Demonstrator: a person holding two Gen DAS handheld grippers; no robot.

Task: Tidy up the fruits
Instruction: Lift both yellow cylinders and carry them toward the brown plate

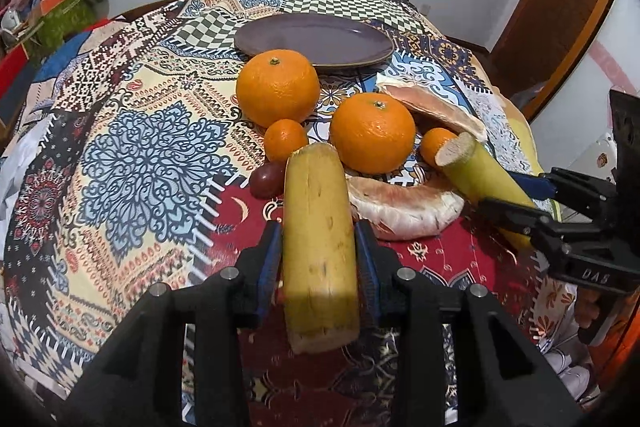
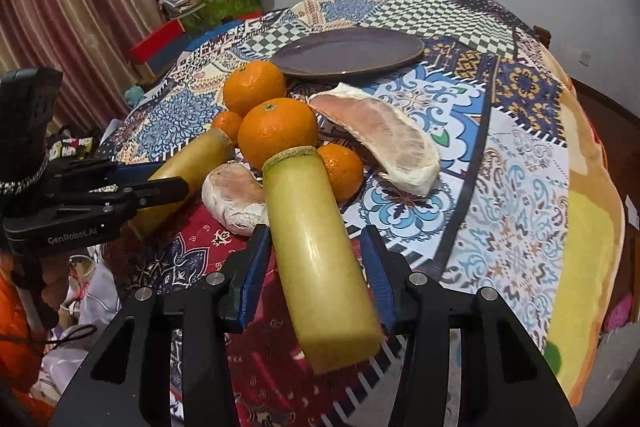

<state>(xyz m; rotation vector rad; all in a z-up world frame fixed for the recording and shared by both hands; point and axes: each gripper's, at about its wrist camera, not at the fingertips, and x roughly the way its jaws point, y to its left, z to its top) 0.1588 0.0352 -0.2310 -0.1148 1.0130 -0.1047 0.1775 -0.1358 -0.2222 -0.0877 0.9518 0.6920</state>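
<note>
The left gripper [image 1: 320, 259] pinches a yellow sugarcane piece [image 1: 320, 251] between its blue pads [image 1: 269, 259], the stalk pointing forward along the fingers. The right gripper [image 2: 316, 259] holds a second, greener sugarcane piece [image 2: 316, 251]; its left pad touches the stalk, while a narrow gap shows at the right pad, so how firm the grip is cannot be told.

Just past the left fingertips, on a patchwork tablecloth [image 1: 152, 155], lies a cluster of fruit: a small dark red fruit [image 1: 267, 179] to the left of the stalk's tip, a small orange [image 1: 285, 139] behind it, and two large oranges [image 1: 277, 87] [image 1: 373, 131] beyond. To the right of the fingers rests a pomelo segment [image 1: 404, 211], with another pomelo segment [image 1: 436, 113] farther off and a second small orange [image 1: 437, 146] between them. A purple plate [image 1: 314, 41] sits beyond the fruit, well ahead of both grippers, with nothing on it.
</note>
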